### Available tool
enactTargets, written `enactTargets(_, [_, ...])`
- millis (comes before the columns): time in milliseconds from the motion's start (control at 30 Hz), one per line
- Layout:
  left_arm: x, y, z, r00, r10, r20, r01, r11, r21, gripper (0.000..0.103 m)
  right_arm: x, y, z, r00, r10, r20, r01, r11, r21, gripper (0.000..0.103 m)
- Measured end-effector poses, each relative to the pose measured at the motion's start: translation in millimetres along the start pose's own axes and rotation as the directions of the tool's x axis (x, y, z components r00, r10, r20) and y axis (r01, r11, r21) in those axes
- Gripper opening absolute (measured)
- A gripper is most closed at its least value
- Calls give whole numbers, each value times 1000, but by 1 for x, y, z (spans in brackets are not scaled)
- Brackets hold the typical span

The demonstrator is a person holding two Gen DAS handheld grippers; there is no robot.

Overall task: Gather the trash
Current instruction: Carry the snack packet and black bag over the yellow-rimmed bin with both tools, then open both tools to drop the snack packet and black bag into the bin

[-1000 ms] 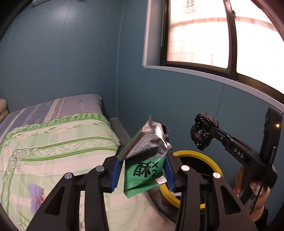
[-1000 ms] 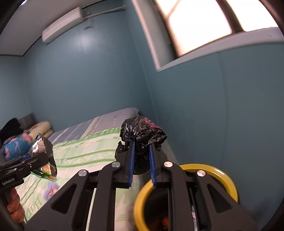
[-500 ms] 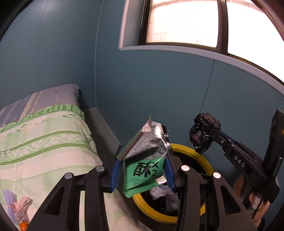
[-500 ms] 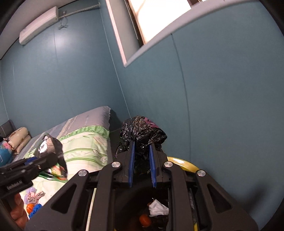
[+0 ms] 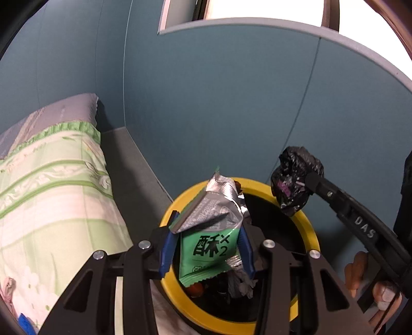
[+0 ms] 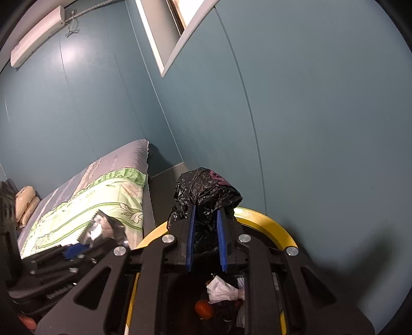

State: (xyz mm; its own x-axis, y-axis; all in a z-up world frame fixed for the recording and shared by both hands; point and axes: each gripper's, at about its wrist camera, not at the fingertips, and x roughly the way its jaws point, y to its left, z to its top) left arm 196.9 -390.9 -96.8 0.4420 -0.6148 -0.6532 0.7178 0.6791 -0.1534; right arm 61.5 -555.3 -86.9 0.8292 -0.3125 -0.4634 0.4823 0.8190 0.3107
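Note:
My left gripper [image 5: 206, 232] is shut on a green and silver snack wrapper [image 5: 208, 232] and holds it over the mouth of a black bin with a yellow rim [image 5: 309, 232]. My right gripper [image 6: 206, 224] is shut on a crumpled black plastic bag [image 6: 206, 190], held over the same bin's rim [image 6: 265, 221]. The right gripper with the black bag [image 5: 296, 185] also shows in the left wrist view, above the bin's far right edge. Inside the bin lie white crumpled paper [image 6: 221, 288] and an orange round thing [image 6: 203, 309].
A bed with a green patterned sheet [image 5: 51, 193] lies left of the bin. A teal wall [image 5: 219, 103] stands close behind the bin, with a window [image 5: 257, 10] above. An air conditioner [image 6: 36, 33] hangs high on the far wall.
Both grippers have moved forward and tipped down over the bin, each still holding its trash. The bin's inside has come into view.

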Motion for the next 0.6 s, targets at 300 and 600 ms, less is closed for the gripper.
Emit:
enactTargets(300, [24,1,-7,998,-31,-59,30,999,-19,45,20,-2,9,1000,-8,-22,8,1000,27,15])
enactTargets(600, [24,12,-12,997,-37,-72,33,998,-59,57,22,-7,10,1000,-12,-13,13,998,62,37])
